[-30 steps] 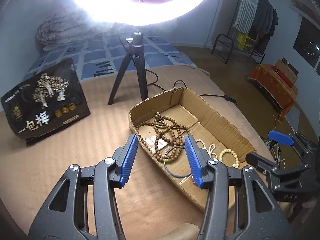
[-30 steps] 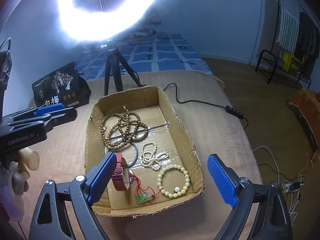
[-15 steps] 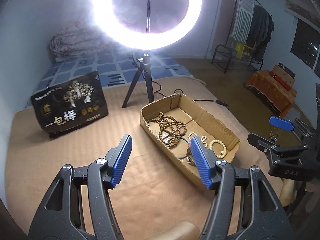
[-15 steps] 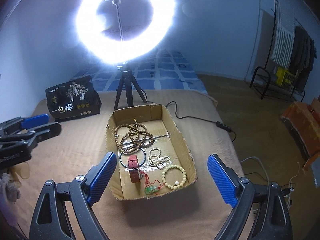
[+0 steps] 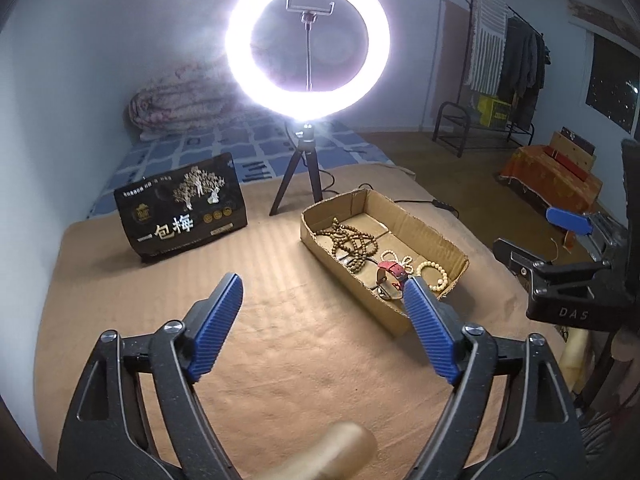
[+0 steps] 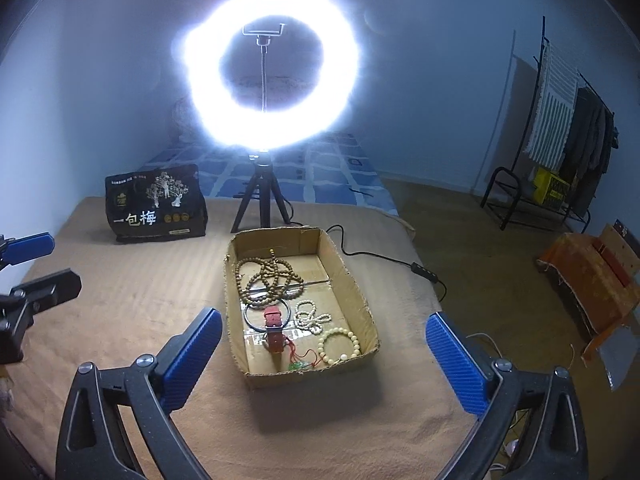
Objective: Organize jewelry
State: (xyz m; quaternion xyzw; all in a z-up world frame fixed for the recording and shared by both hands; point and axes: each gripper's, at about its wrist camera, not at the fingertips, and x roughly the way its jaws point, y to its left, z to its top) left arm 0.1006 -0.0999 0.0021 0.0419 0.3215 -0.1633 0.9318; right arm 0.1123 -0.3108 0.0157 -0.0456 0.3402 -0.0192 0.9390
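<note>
The jewelry lies together in a shallow cardboard box (image 6: 362, 292) that sits on the tan blanket (image 6: 132, 300), in front of the tripod of a bright ring light (image 6: 272, 76). At the far end of the box is a long string of brown wooden beads (image 6: 270, 280), looped over itself. Toward the near end lie a thin dark bangle (image 6: 250, 318), a red strap (image 6: 273, 330), a small string of white beads (image 6: 312, 316), a cream bead bracelet (image 6: 339, 344) and a green pendant on red cord (image 6: 302, 364). Nothing shows on the blanket outside the box, so the gathering step looks done, or nearly so.

The left gripper (image 5: 322, 300) hangs over bare blanket beside the box; its jaws have just been opening, they stand wide and nothing is between them. The right gripper (image 6: 324, 336) is held above the near end of the box; its jaws have also just opened further, to their widest, and though the box shows in the gap between its blue pads (image 6: 192, 354), they touch nothing. Both grippers are well clear of the pieces.

I judge this a pause between steps, or the close of the task. If more sorting is wanted, the next move calls for lowering one gripper into the box, narrowing the jaws and picking a single piece. The red strap lies across the bangle and the cord close beside it, so a careless pinch could lift several at once. A black snack bag (image 6: 156, 204) stands well apart at the back.
</note>
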